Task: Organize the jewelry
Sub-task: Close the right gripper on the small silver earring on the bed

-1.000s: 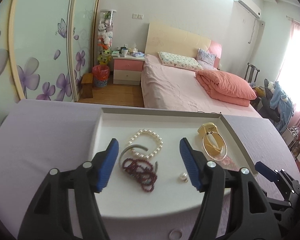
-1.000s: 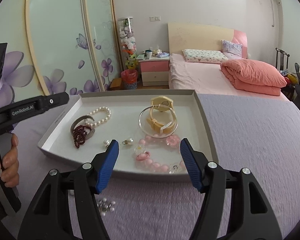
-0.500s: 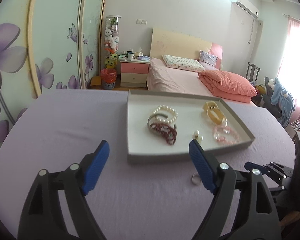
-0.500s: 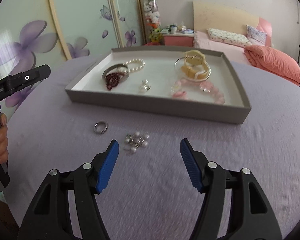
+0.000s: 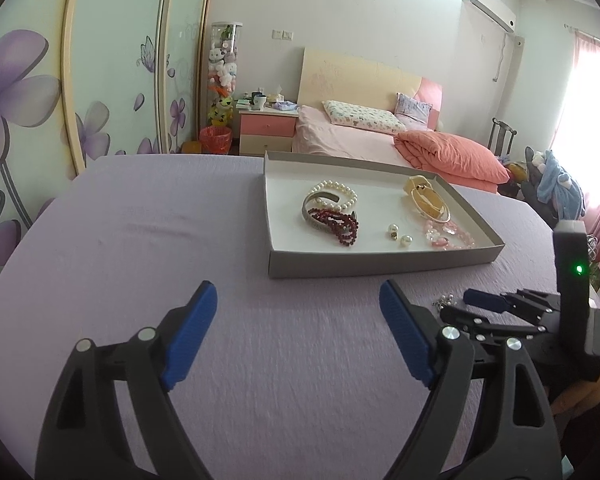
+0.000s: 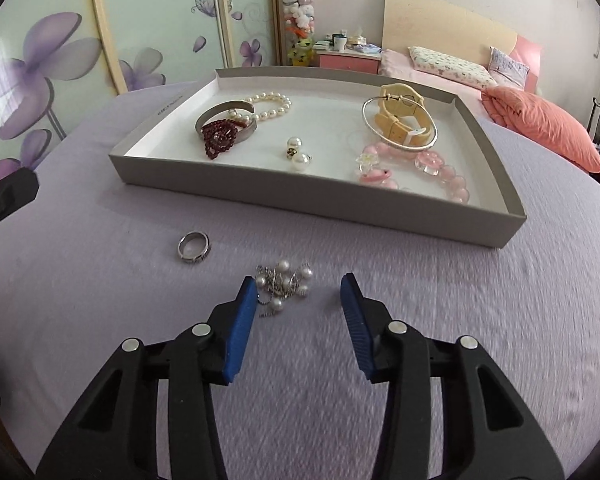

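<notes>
Lavender cloth-covered surface carries a shallow grey cardboard tray with white interior. Left claw hangs over bare cloth short of the tray, jaws spread wide, nothing between them. Right claw is low over the cloth in front of the tray, jaws parted, empty. Inside the tray: cream-strapped wristwatch ringed by a thin silver bangle; pink bead bracelet; white pearl bracelet; dark red bead strand; two pearl earrings. Outside the tray, on the cloth: tangled silver chain with pearls just beyond the right claw's left fingertip; silver band ring further left.
</notes>
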{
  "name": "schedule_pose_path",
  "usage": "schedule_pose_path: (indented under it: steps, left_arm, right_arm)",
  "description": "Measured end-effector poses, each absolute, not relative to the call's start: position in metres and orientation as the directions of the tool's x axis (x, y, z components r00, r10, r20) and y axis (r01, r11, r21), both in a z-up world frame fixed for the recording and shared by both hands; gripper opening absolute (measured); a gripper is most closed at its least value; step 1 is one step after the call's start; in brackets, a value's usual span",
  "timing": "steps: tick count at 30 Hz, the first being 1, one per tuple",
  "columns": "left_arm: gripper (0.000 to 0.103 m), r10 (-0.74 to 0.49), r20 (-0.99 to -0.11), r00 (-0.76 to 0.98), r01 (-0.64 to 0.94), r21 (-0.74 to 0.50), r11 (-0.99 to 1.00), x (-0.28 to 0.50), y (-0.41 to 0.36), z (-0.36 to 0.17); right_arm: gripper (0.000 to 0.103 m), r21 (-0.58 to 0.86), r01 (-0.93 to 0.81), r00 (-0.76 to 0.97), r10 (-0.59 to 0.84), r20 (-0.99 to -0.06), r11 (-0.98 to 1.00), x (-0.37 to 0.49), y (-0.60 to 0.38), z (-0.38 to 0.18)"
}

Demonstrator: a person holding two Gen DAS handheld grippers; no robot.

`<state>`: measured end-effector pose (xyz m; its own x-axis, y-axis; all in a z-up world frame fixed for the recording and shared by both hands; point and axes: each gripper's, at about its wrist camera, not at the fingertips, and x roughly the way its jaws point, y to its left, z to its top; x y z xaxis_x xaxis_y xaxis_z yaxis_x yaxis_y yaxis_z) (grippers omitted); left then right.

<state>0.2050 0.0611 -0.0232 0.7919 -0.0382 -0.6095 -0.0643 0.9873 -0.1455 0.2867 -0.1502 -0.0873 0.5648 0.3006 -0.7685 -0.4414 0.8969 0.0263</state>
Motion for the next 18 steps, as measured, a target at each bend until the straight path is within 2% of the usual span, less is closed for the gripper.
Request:
schedule_pose_path:
  steps: [6,8,9,13,18]
  left_arm:
    - [0.083,-0.047,-0.617,0.786,-0.060,-0.151,0.987,0.205,0.059,-0.028]
    - [0.083,-0.050,-0.620,0.783,-0.057,-0.152,0.987,0.205,0.058,-0.029]
    - [0.083,-0.052,-0.623,0.781,-0.054,-0.150,0.987,0.205,0.057,-0.030]
    - [0.083,-0.057,-0.629,0.775,-0.045,-0.144,0.989,0.205,0.054,-0.032]
    - [0.083,-0.068,-0.634,0.771,-0.028,-0.140,0.990,0.203,0.048,-0.033]
  right_arm:
    - [0.034,0.009,-0.451,0.568,0.295,-0.768,0.892,0.294,-0.141,-0.086]
    - [0.028,0.007,-0.458,0.567,0.298,-0.768,0.889,0.294,-0.139,-0.087]
    - [0.019,0.005,-0.462,0.566,0.299,-0.768,0.887,0.293,-0.139,-0.087]
    - [0.008,0.004,-0.454,0.562,0.289,-0.775,0.891,0.288,-0.138,-0.086]
    - [0.007,0.089,-0.417,0.531,0.321,-0.784,0.905,0.288,-0.155,-0.085]
